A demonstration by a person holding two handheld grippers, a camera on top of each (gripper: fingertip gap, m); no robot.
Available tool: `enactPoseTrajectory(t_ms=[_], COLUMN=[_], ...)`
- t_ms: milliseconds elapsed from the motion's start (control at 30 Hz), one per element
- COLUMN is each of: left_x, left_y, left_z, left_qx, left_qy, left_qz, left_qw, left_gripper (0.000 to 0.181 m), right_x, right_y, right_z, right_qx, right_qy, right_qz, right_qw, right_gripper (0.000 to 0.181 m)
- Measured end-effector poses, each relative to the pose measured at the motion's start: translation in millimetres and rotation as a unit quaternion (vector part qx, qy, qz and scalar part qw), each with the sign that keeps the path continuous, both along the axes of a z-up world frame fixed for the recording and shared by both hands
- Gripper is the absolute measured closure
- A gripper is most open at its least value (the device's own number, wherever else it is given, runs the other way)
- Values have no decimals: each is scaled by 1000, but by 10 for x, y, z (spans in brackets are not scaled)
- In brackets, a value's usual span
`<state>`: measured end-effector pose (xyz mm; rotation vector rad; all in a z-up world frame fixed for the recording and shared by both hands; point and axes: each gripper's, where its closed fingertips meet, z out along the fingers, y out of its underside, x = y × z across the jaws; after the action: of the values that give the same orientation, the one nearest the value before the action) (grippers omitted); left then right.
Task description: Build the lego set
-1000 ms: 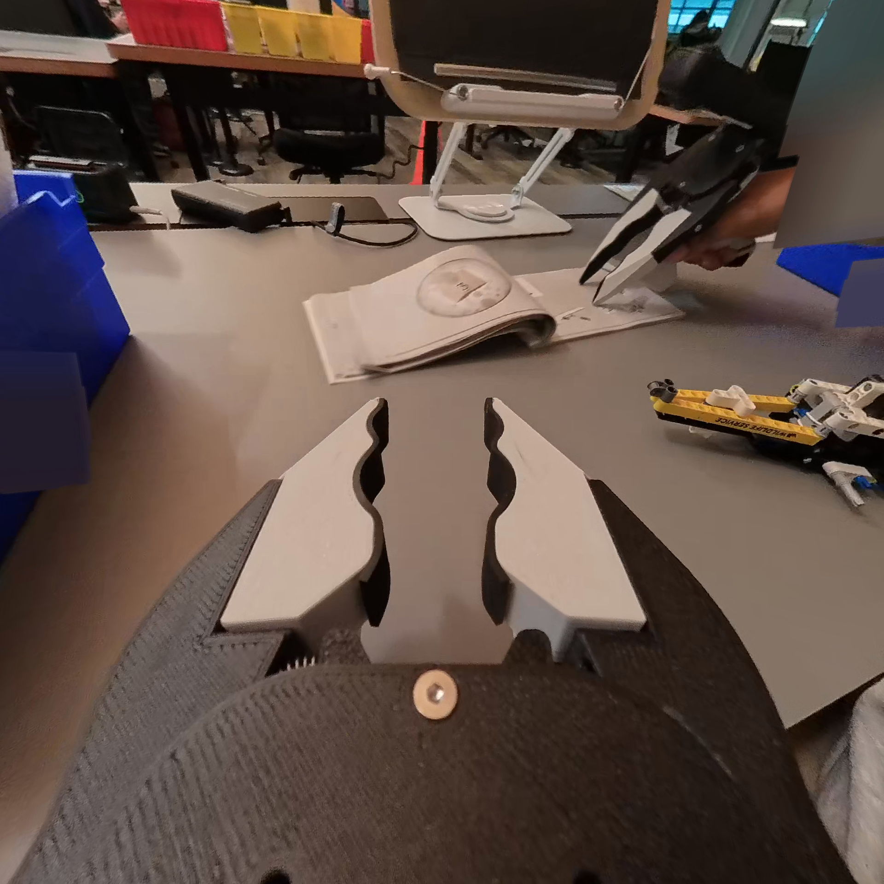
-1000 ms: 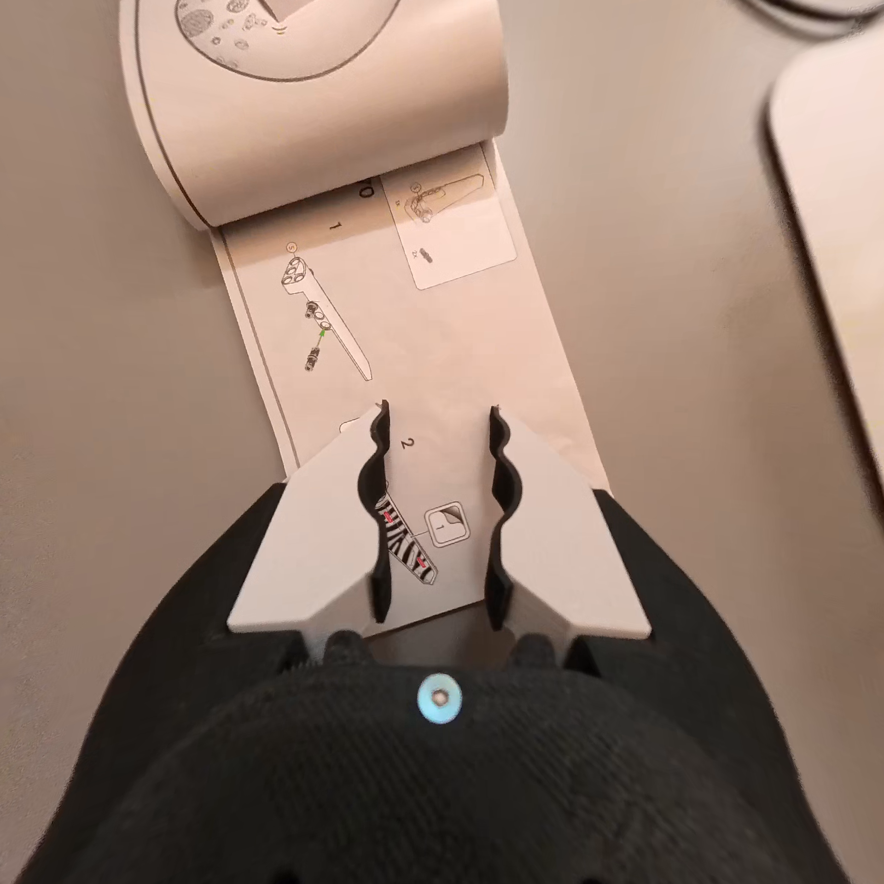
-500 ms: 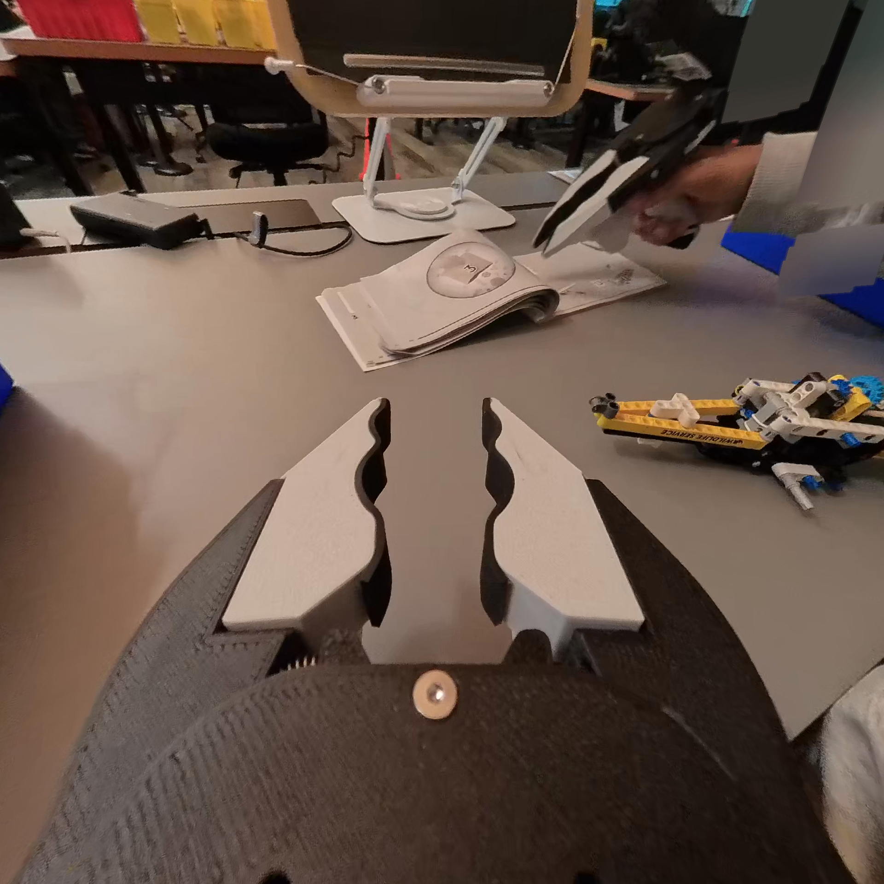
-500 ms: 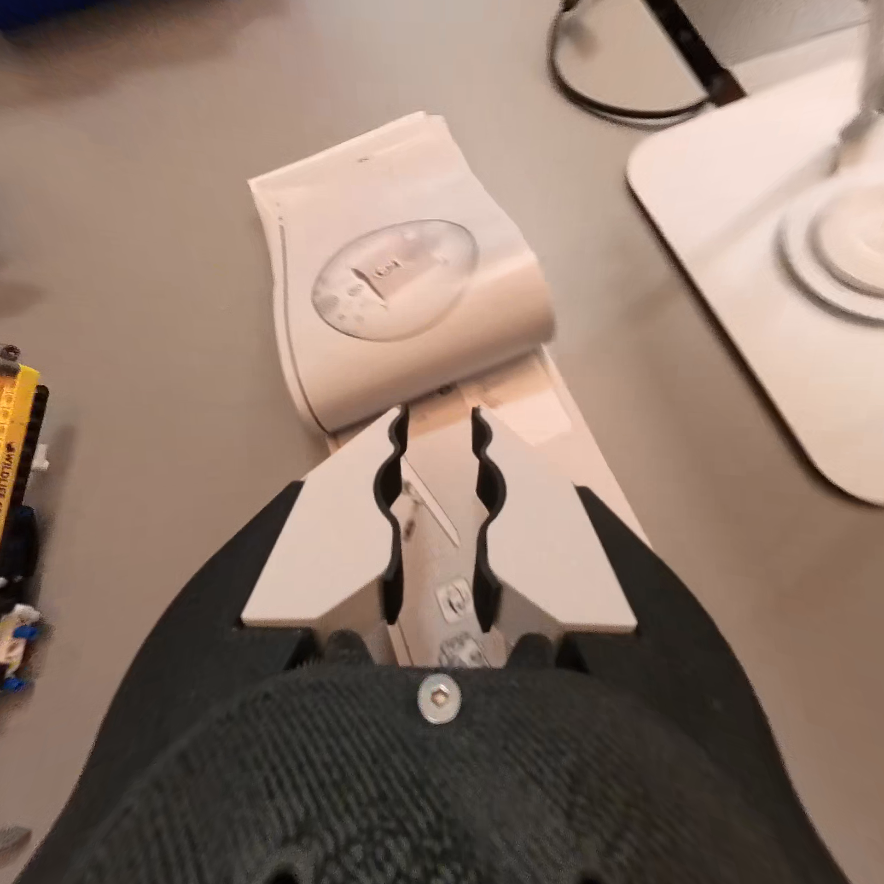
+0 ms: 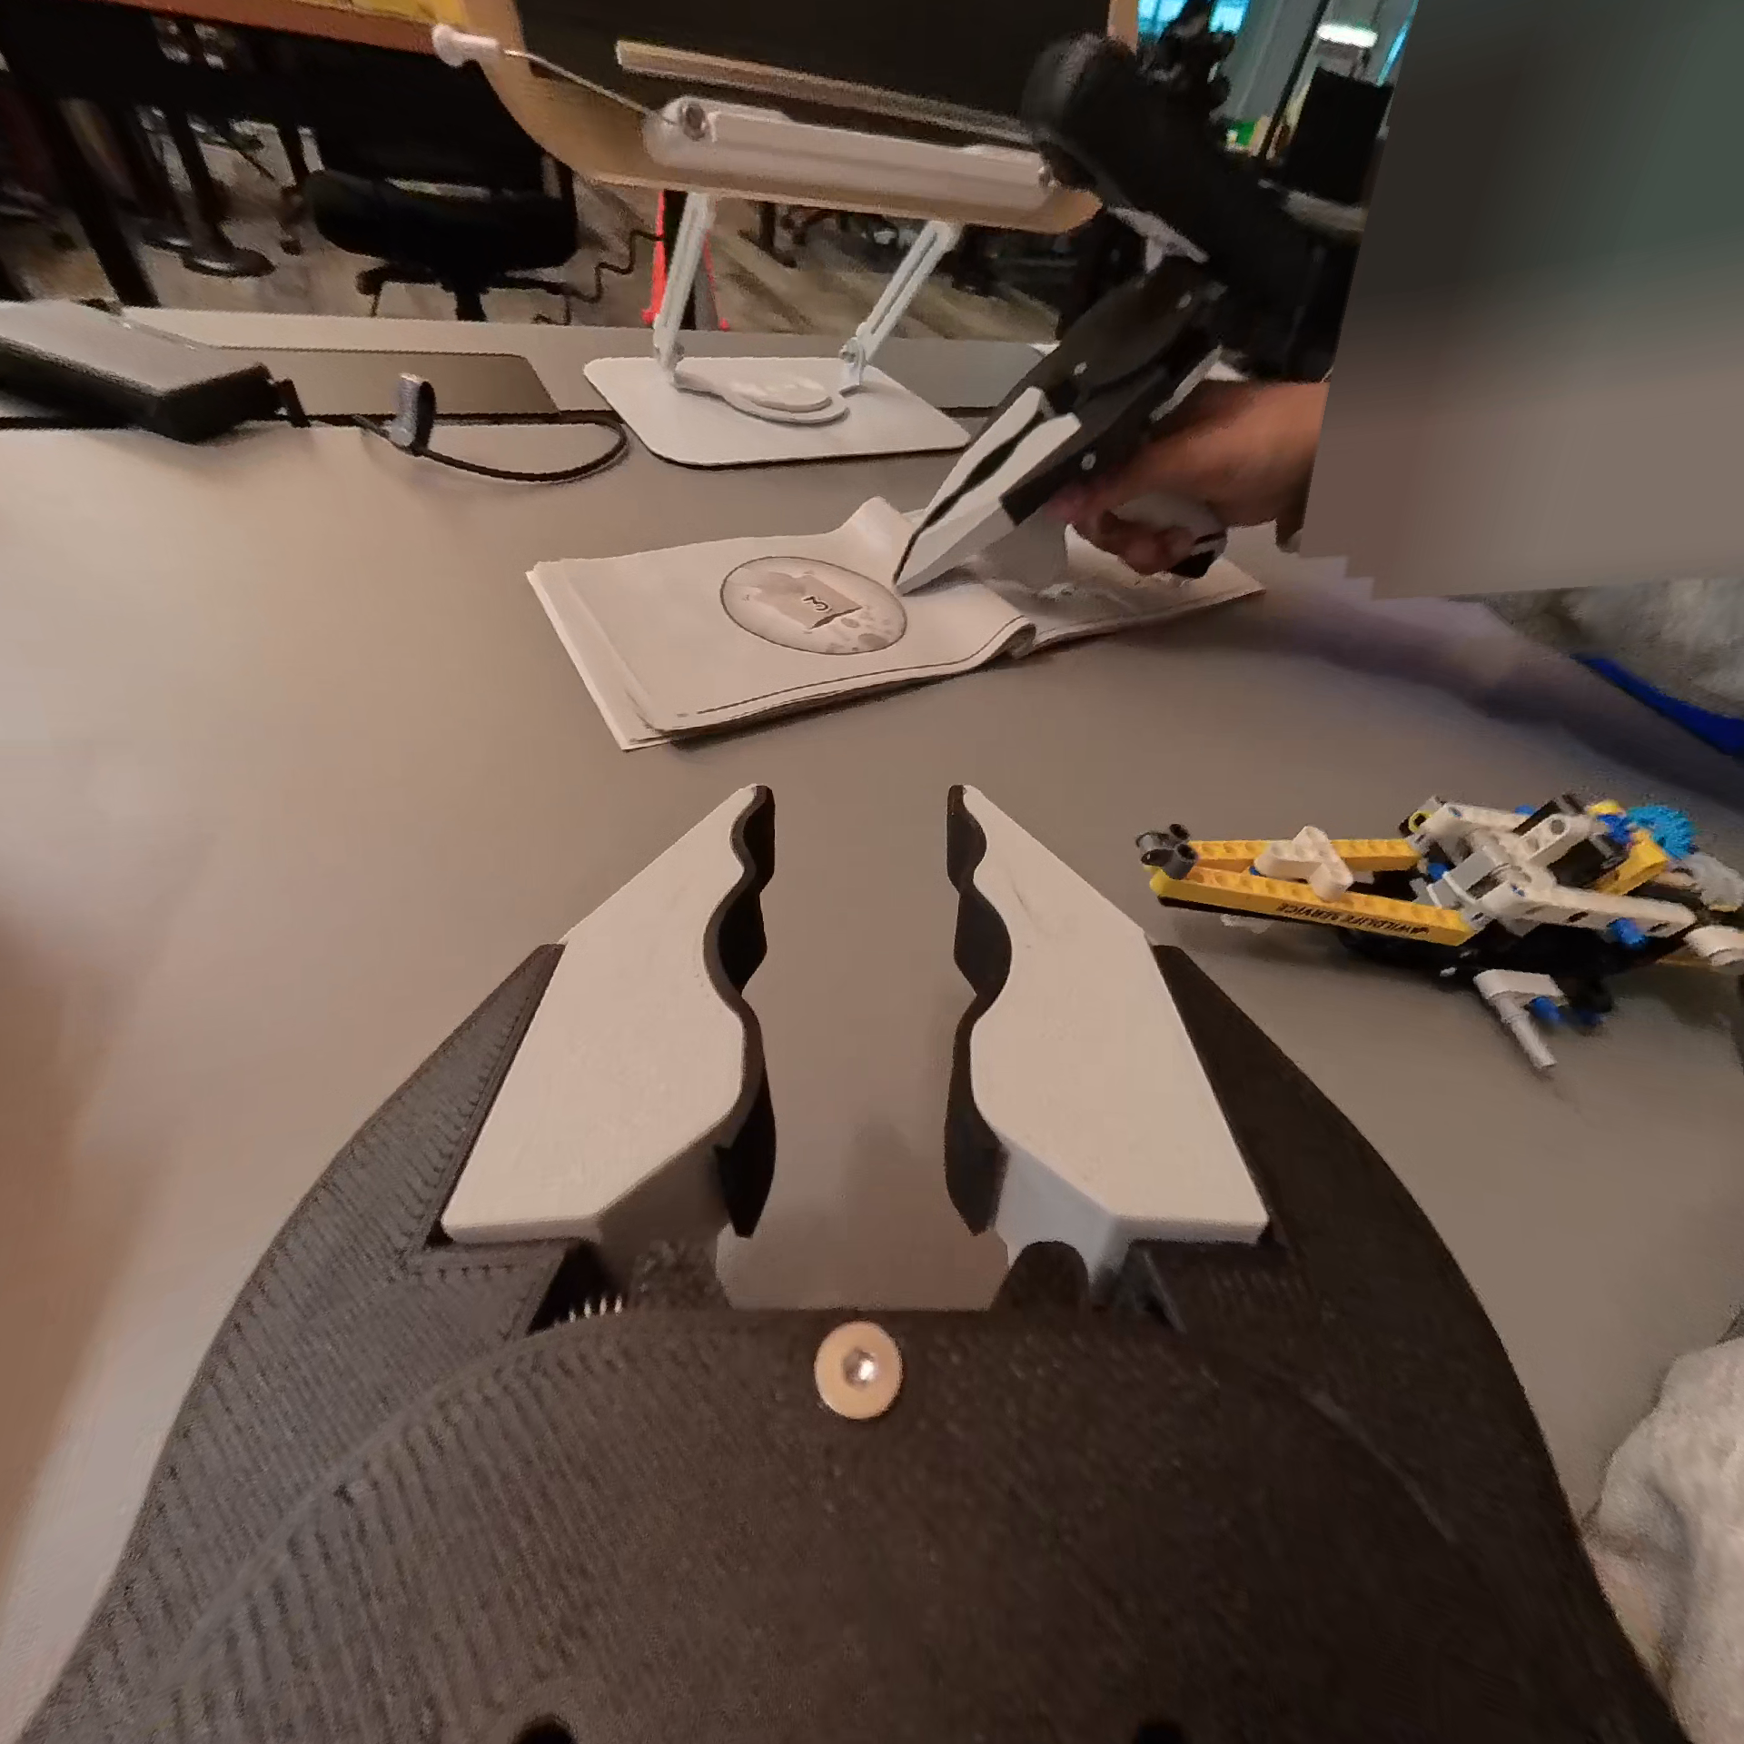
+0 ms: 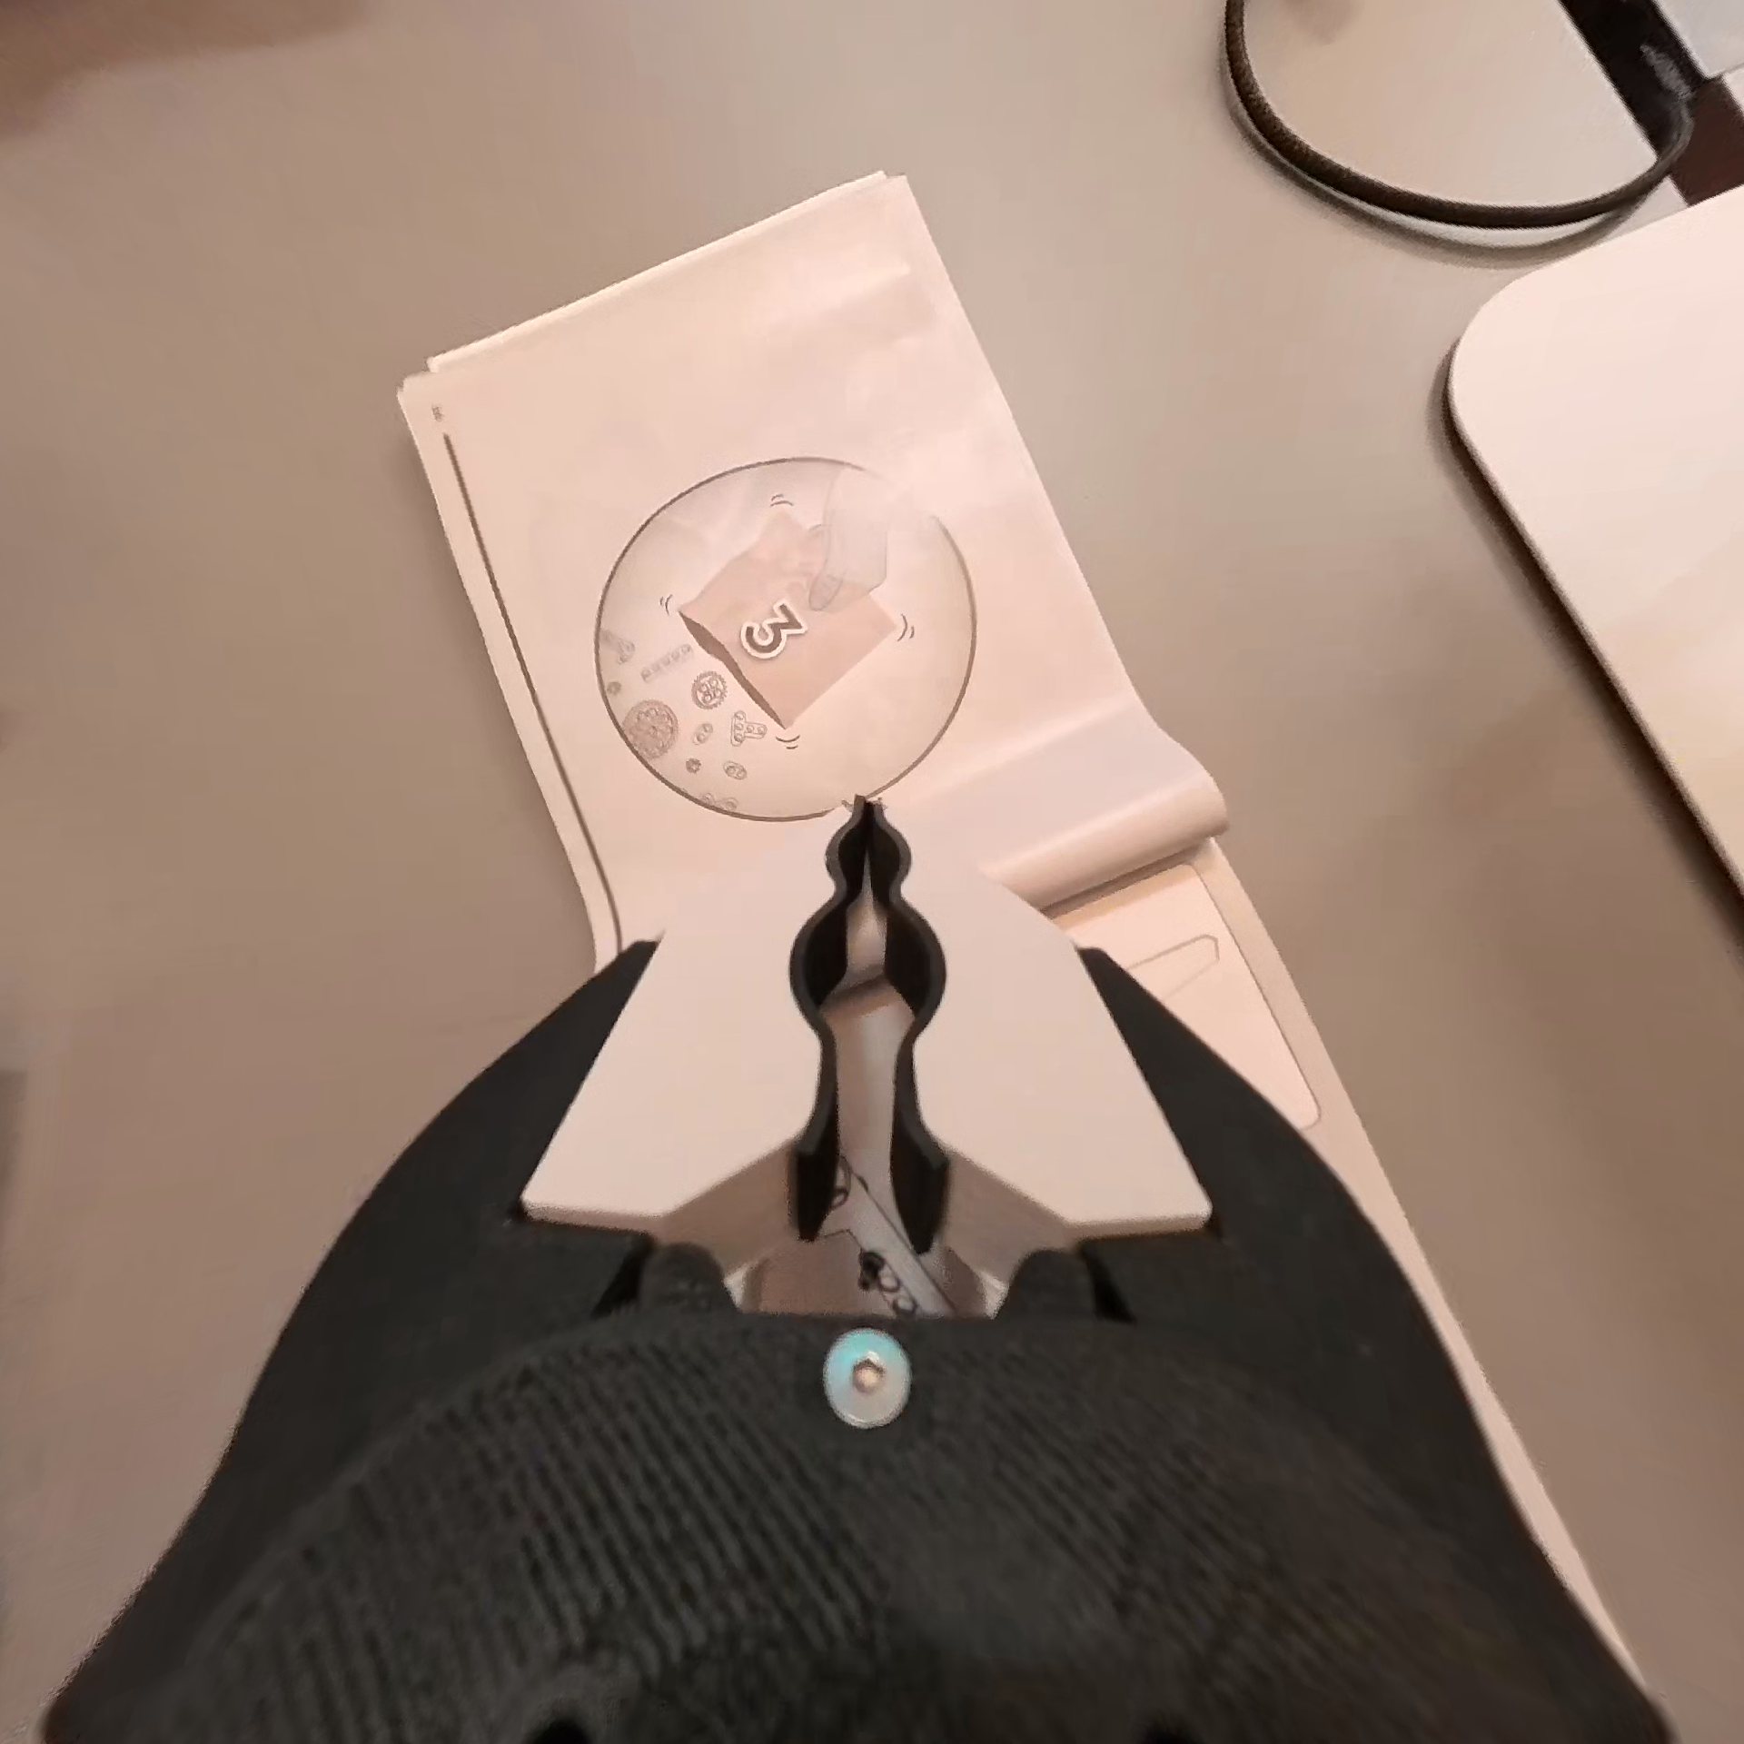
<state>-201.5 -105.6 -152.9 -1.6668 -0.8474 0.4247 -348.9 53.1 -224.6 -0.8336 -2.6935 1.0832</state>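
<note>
An open instruction booklet [image 5: 755, 651] lies on the grey table [image 5: 283, 755], past my left gripper [image 5: 861, 802], which is open, empty and low over the bare table. A partly built yellow, white and black lego model [image 5: 1416, 887] lies to the right of it. My right gripper [image 6: 861, 804] is shut, its tips down on the booklet's left page [image 6: 755, 425] beside the spine, at the rim of a round picture. It also shows in the left wrist view [image 5: 904, 580], held by a hand. Nothing shows between its tips.
A white stand base [image 5: 774, 415] sits behind the booklet, also at the right in the right wrist view [image 6: 1623, 472]. A black cable [image 5: 528, 462] and a black power brick [image 5: 113, 377] lie at the back left. A blue bin edge [image 5: 1670, 698] is at the right. The tips of one gripper are about 25 cm away from the tips of the other.
My right gripper has shut and moved from the right page over to the left page, which now lies flatter. The left gripper has stayed open and turned a little to the right.
</note>
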Motion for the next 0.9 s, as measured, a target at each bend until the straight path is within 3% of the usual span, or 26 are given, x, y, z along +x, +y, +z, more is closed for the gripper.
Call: enactPoseTrajectory(t_ms=[167, 333, 500, 700, 900], left_x=[-50, -37, 21, 130, 236], left_y=[35, 120, 138, 179, 335], left_z=[34, 49, 112, 123, 124], left_qx=[21, 17, 27, 35, 29], left_qy=[2, 10, 15, 15, 16], left_qz=[1, -9, -12, -17, -38], left_qw=[1000, 1000, 999, 999, 999], left_gripper=[145, 145, 145, 145, 145], right_x=[-36, -41, 53, 801, 1817], right_y=[-61, -60, 105, 523, 842], right_z=[-16, 33, 463, 915, 872], right_qx=[24, 13, -18, -34, -30], right_qy=[40, 28, 68, 110, 113], right_qz=[-2, -6, -39, -80, -130], right_qw=[999, 1000, 997, 990, 985], right_gripper=[181, 181, 173, 163, 150])
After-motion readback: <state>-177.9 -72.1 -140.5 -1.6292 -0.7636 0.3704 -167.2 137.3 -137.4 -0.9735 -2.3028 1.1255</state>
